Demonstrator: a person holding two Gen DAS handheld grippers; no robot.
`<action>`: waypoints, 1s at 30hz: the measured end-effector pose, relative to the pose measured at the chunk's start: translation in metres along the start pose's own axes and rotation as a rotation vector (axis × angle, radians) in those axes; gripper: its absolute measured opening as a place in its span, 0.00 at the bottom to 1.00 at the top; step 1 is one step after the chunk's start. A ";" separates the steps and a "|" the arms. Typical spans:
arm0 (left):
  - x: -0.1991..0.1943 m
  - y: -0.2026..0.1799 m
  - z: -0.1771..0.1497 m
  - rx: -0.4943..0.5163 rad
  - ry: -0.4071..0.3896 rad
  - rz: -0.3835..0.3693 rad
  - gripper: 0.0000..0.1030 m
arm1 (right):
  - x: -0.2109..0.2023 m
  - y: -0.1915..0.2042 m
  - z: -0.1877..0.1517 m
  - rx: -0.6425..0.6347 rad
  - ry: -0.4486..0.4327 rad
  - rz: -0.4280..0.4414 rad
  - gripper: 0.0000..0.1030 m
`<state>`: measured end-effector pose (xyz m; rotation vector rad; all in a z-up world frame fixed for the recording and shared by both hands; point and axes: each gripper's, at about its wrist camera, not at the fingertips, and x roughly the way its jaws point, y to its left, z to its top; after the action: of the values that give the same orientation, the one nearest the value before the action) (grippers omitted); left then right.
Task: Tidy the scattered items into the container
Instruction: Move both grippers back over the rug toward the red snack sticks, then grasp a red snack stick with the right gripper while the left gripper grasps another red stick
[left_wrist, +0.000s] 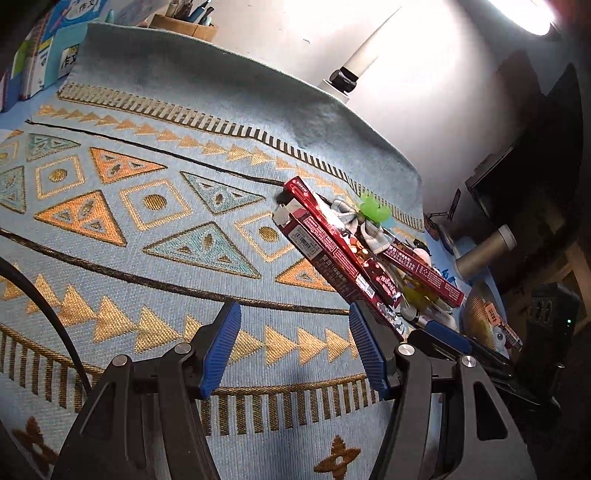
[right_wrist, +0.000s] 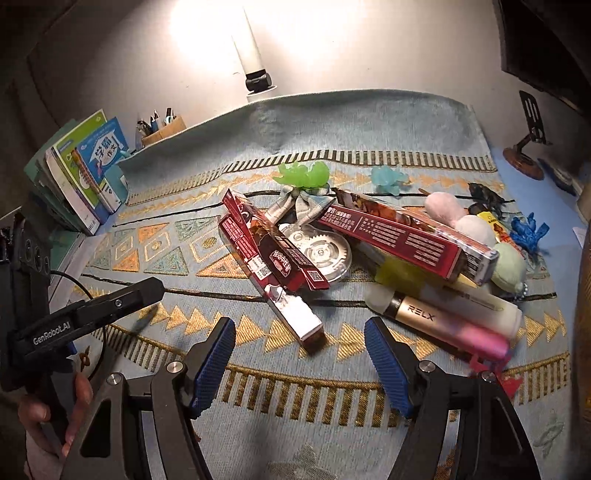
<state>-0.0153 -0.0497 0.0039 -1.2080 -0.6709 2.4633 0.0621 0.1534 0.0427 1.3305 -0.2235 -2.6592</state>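
step: approaching pile, nothing picked | right claw (right_wrist: 299, 362) open, empty | left claw (left_wrist: 295, 347) open, empty | next: likely close on foil stick (right_wrist: 295, 317), frame centre

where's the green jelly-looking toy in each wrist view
Left wrist: the green toy sits right of centre, at the far end of the red boxes, just past the plaid bow.
Right wrist: the green toy lies upper centre, behind the plaid bow, at the far edge of the pile.
Shared landmark: the white lamp post rising at the wall behind the mat.
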 end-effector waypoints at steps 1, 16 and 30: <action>-0.004 0.004 0.003 -0.009 -0.010 -0.004 0.57 | 0.007 0.002 0.003 0.000 0.013 -0.011 0.69; -0.033 0.047 0.018 -0.108 -0.075 0.006 0.57 | 0.004 0.073 -0.002 -0.137 0.019 0.223 0.65; 0.013 -0.037 0.010 0.235 -0.010 0.159 0.57 | 0.066 0.038 0.043 -0.254 0.091 0.040 0.32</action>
<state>-0.0280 -0.0157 0.0206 -1.1986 -0.2849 2.5897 -0.0083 0.1053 0.0242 1.3431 0.0958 -2.4860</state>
